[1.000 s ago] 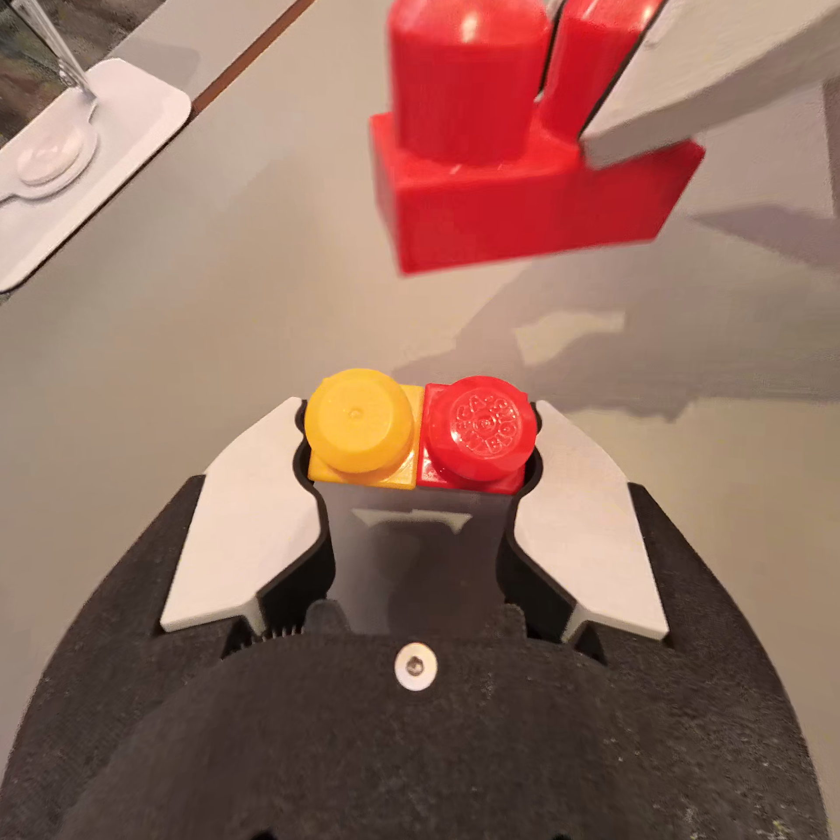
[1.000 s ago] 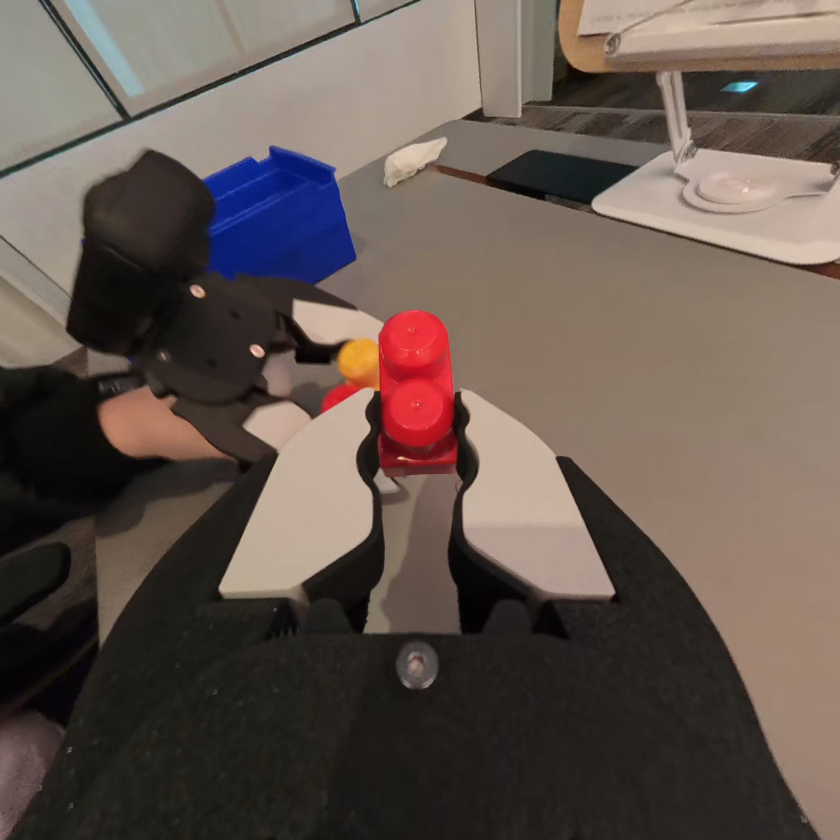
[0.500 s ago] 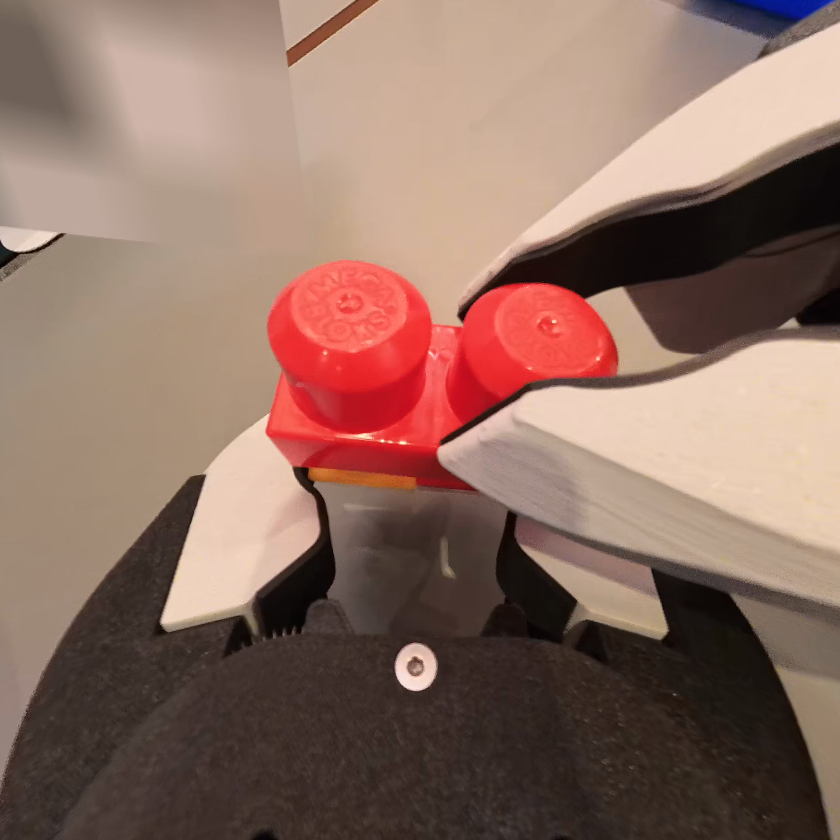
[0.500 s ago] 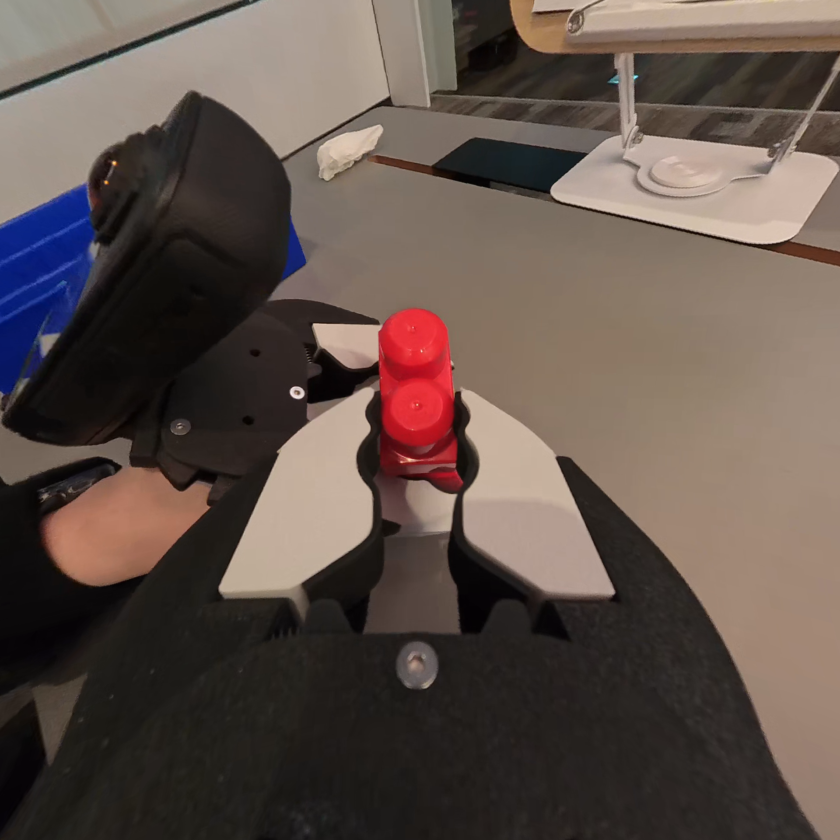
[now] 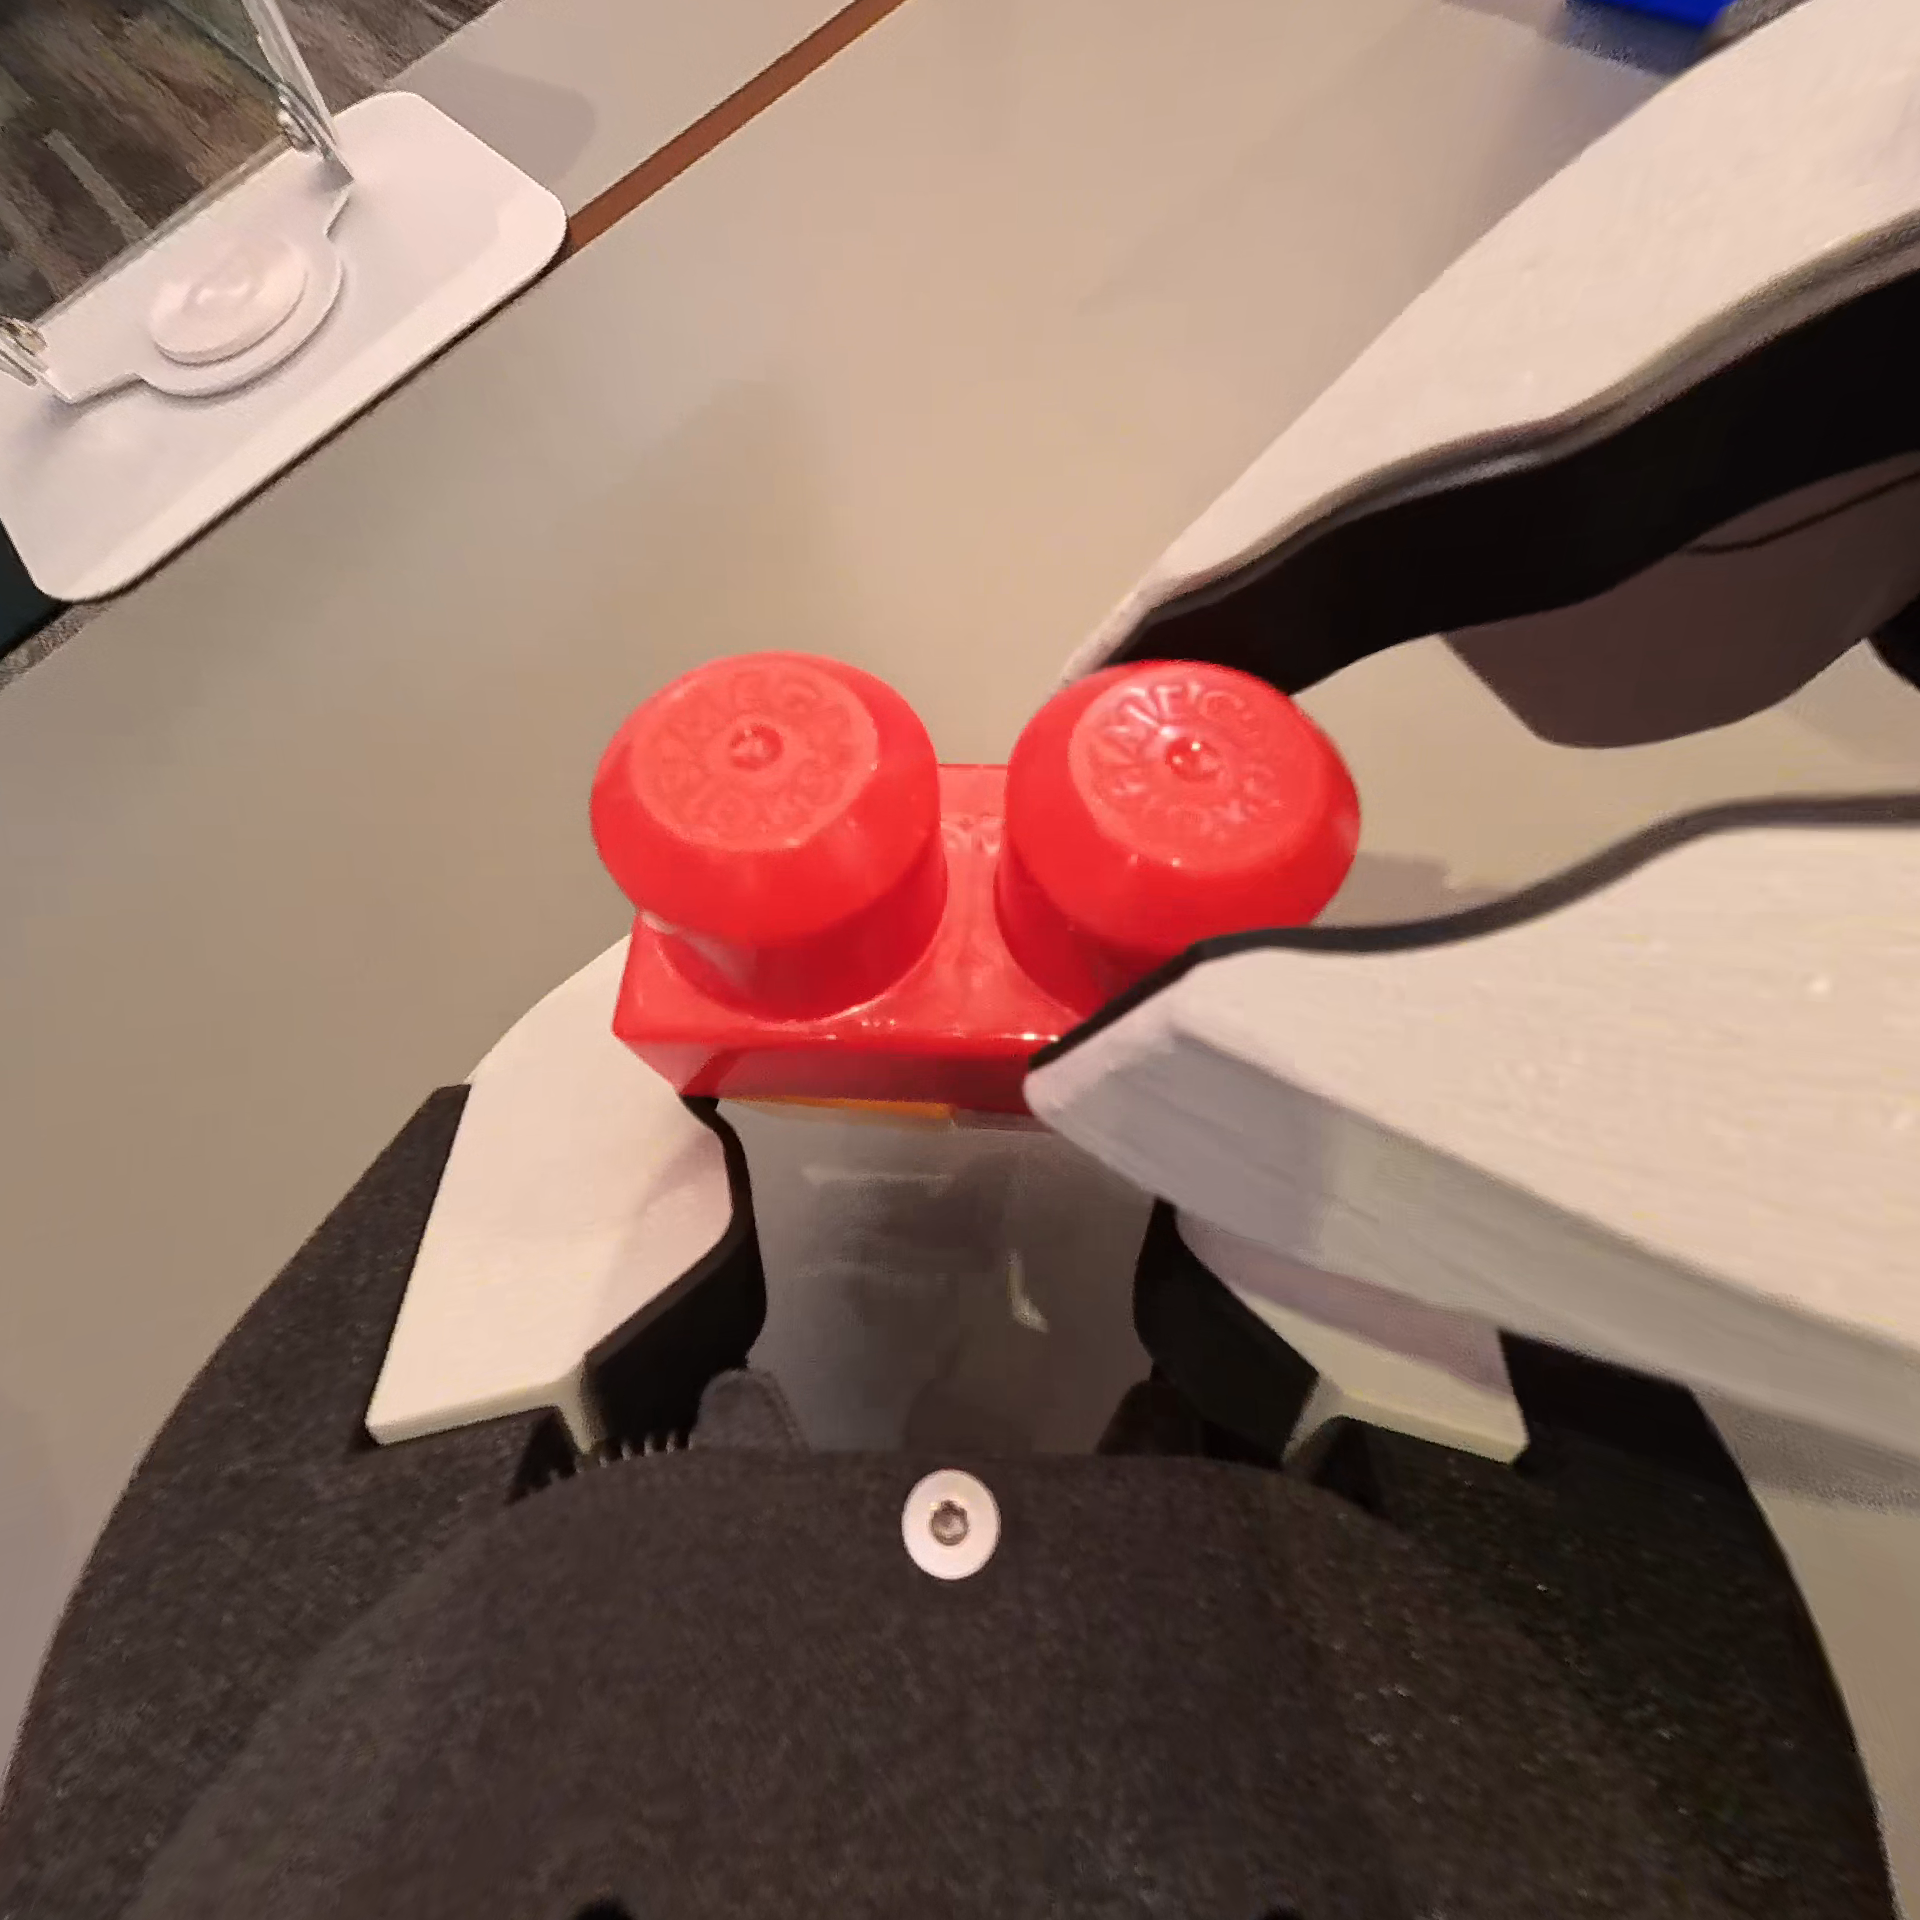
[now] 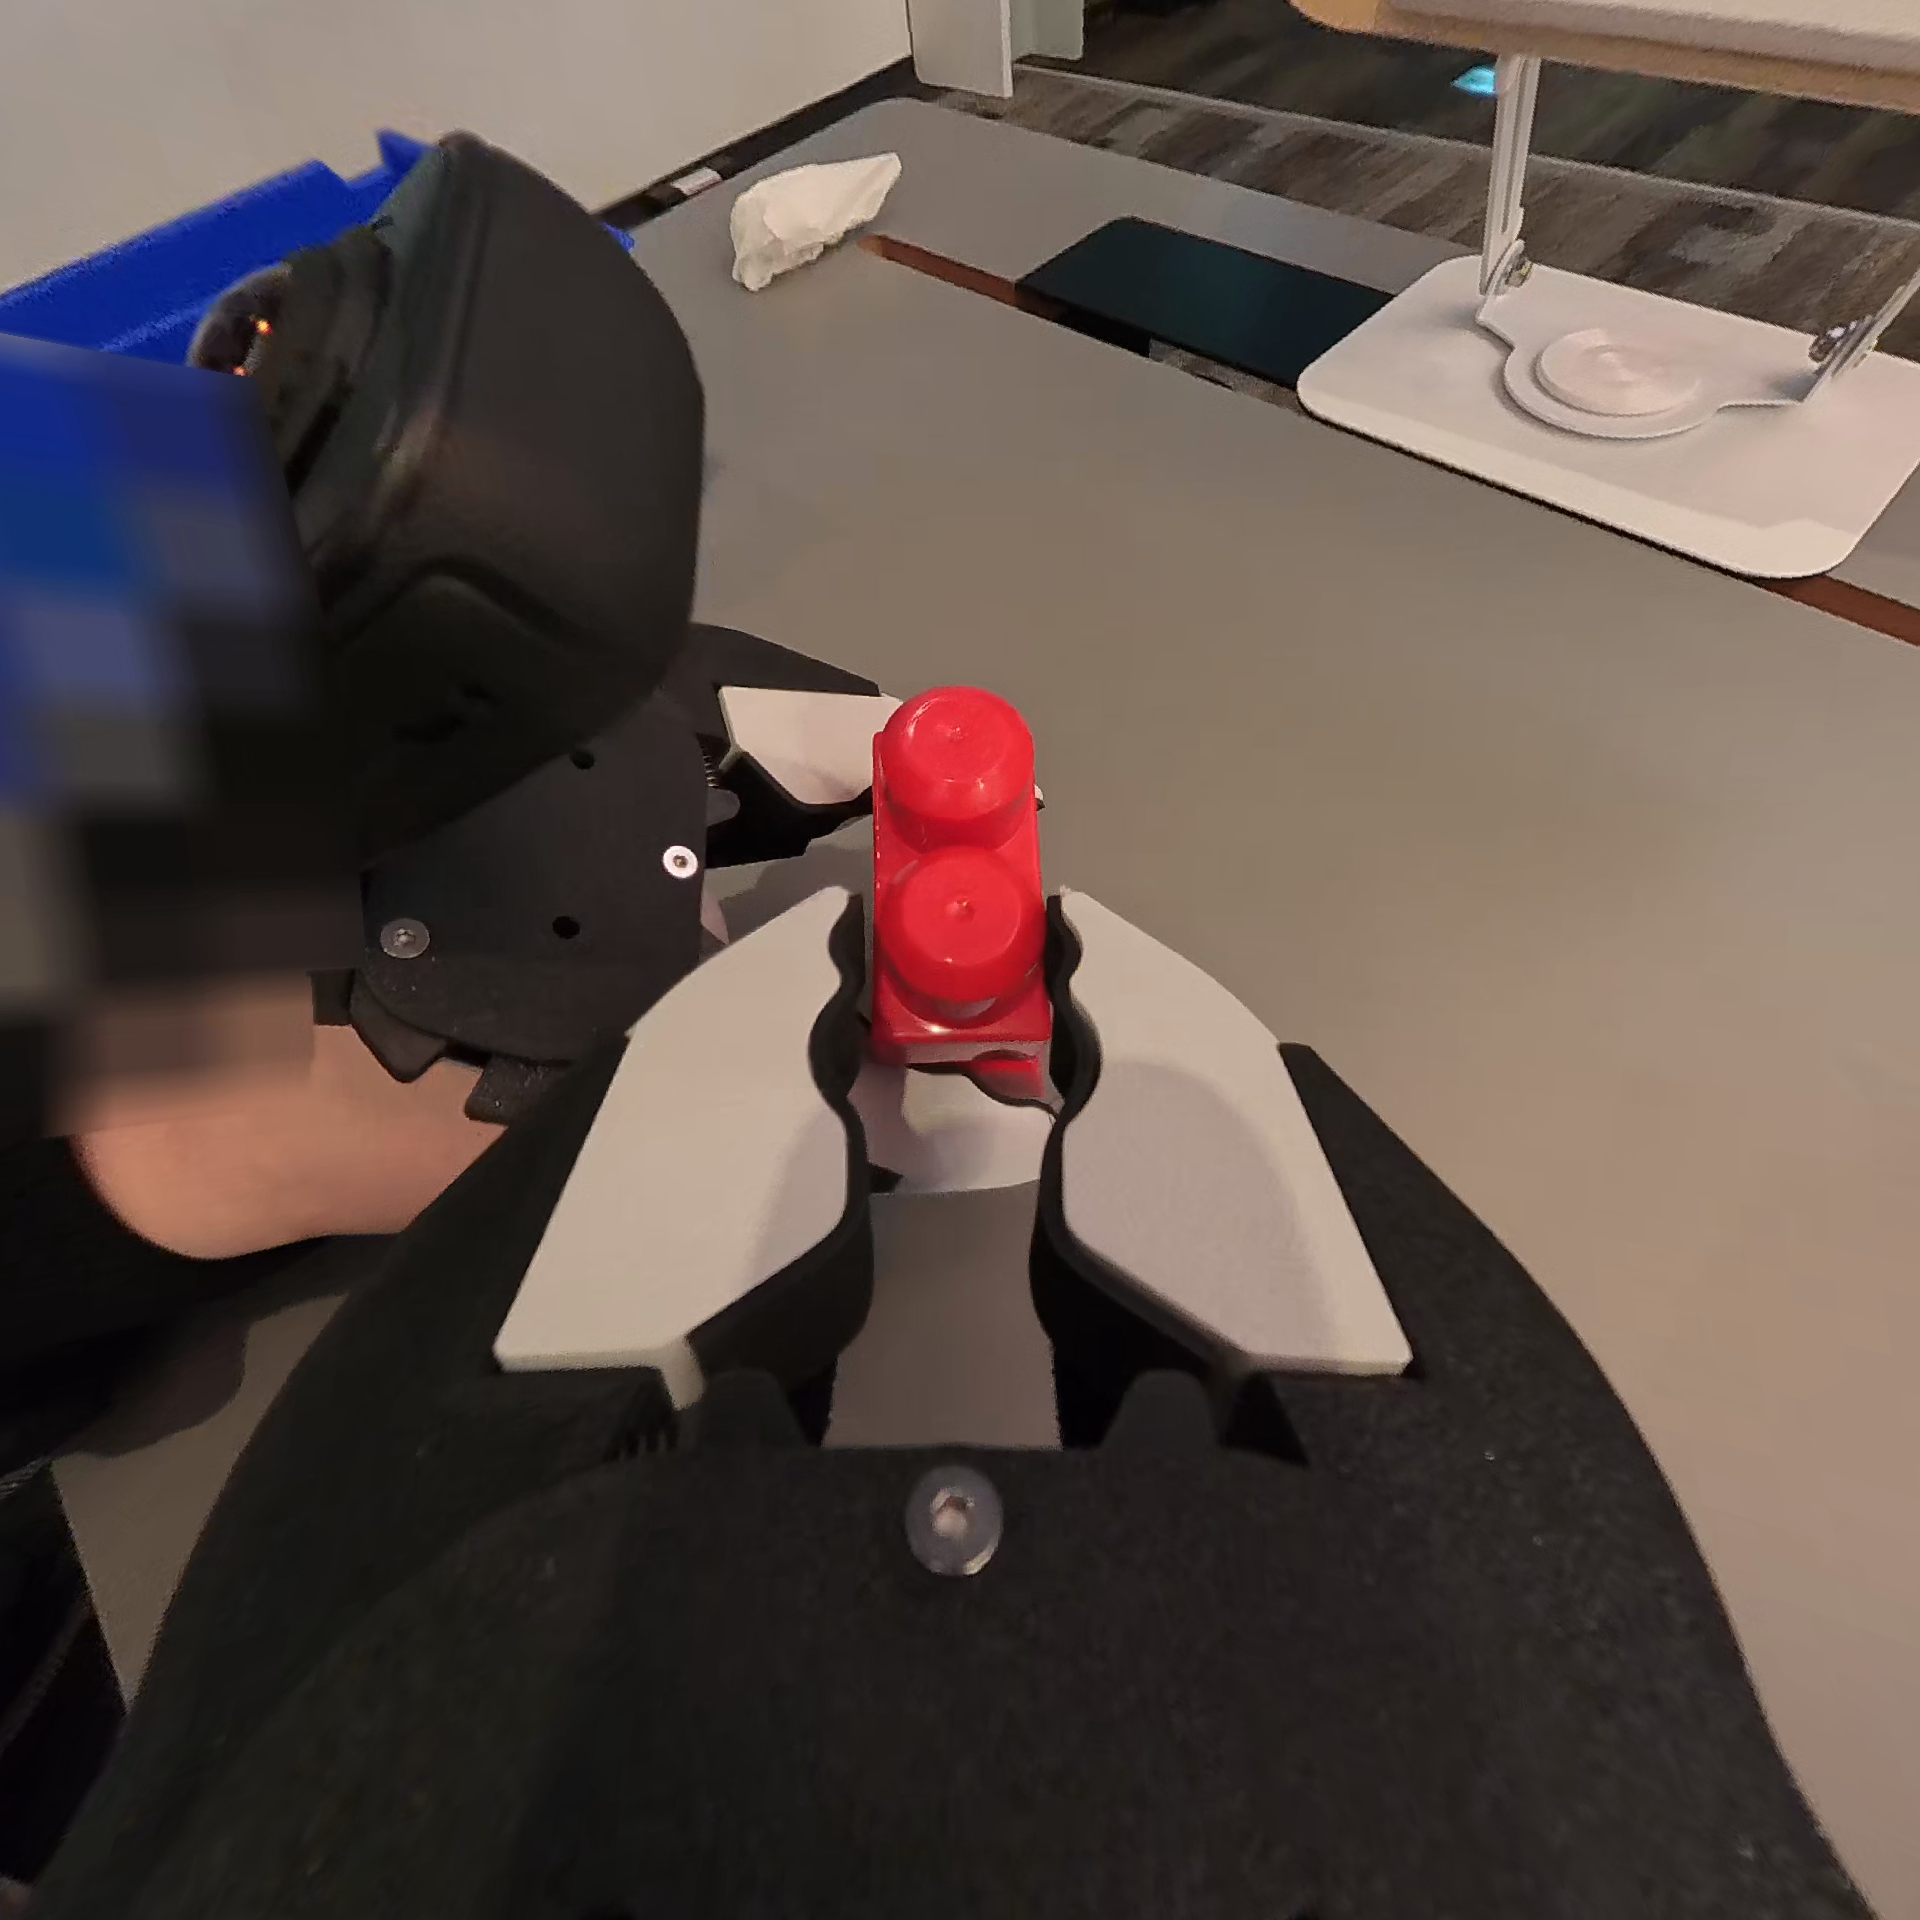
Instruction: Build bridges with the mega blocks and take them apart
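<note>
In the left wrist view, the left gripper [image 5: 914,1101] is nearest to the camera. Its fingers [image 5: 561,1236] are closed on something under the red two-stud block [image 5: 883,935]. Only a thin orange-yellow edge [image 5: 831,1108] shows there, so I cannot say exactly what they pinch, but I judge it is the lower blocks of the bridge. The red two-stud block sits directly on top of this edge, with its long axis running from 9 o'clock to 3 o'clock across the left fingers.

The right gripper [image 5: 1195,810] comes in from 2 o'clock, and its fingers are pressed on the stud at the 3 o'clock end of the block; the stud at the 9 o'clock end is free. In the right wrist view, the same block [image 6: 956,894] points away from the camera toward 12 o'clock, so its long axis lies along the right gripper [image 6: 956,1029], whose fingers [image 6: 1164,1143] pinch the near stud. The left gripper [image 6: 800,769] reaches it from 10 o'clock, held by a person's hand [image 6: 260,1143].

So the two grippers meet at about a right angle, and the right one holds the top piece. I judge that the next move, pressing down to seat the block or pulling it off, should go straight along the stud axis, because the grip is off-centre and the block may tilt.

Farther on the grey table [image 6: 1351,831] are a white stand base [image 6: 1621,416], a dark flat device [image 6: 1205,301], a crumpled white tissue [image 6: 810,213] and a blue bin [image 6: 208,270] at 10 o'clock.
</note>
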